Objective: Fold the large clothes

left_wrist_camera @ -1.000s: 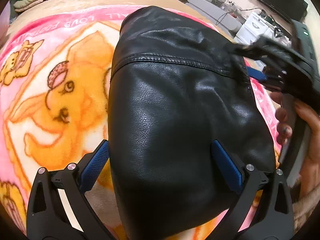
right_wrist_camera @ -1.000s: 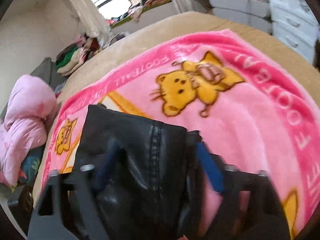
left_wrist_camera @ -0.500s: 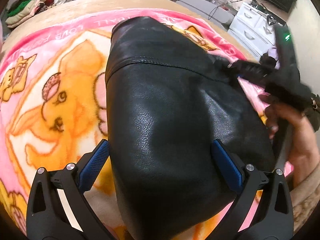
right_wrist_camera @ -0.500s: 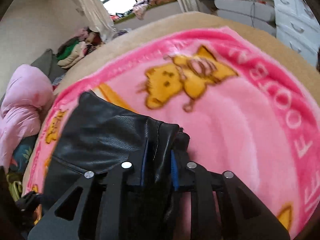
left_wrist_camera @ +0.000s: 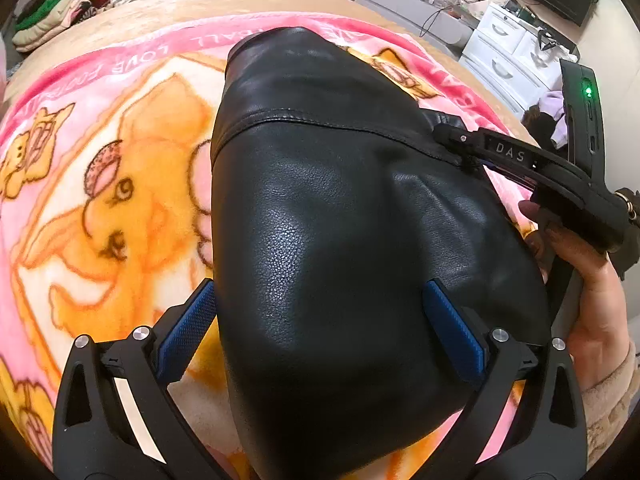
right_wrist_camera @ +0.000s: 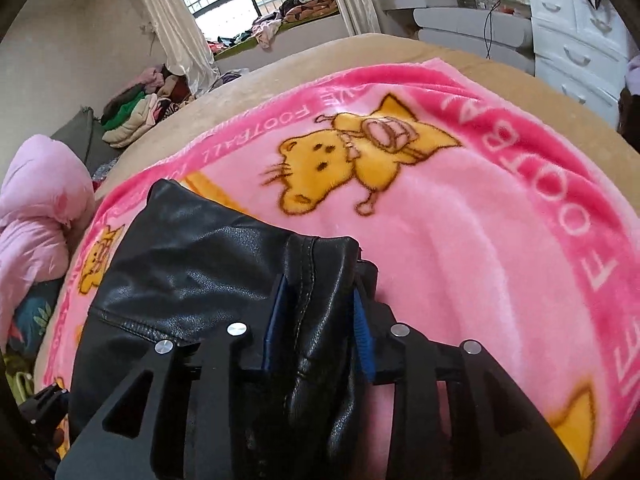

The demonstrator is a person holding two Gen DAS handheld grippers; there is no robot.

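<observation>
A black leather jacket lies folded in a thick bundle on a pink cartoon blanket. My left gripper stands wide open over the near end of the bundle, with the leather bulging up between its blue pads. My right gripper, held by a hand, comes in from the right at the seam. In the right wrist view, the right gripper has a folded edge of the jacket between its pads. The leather fills the gap while the jaws are opening.
The blanket covers a tan bed. White drawers stand beyond its right side, and a pink duvet and a clothes pile lie to the left. Bare pink blanket stretches right of the jacket.
My right gripper sank onto the jacket's right edge and narrowed from wide to tight on the fold, then widened a little. My left gripper has kept its place and width.
</observation>
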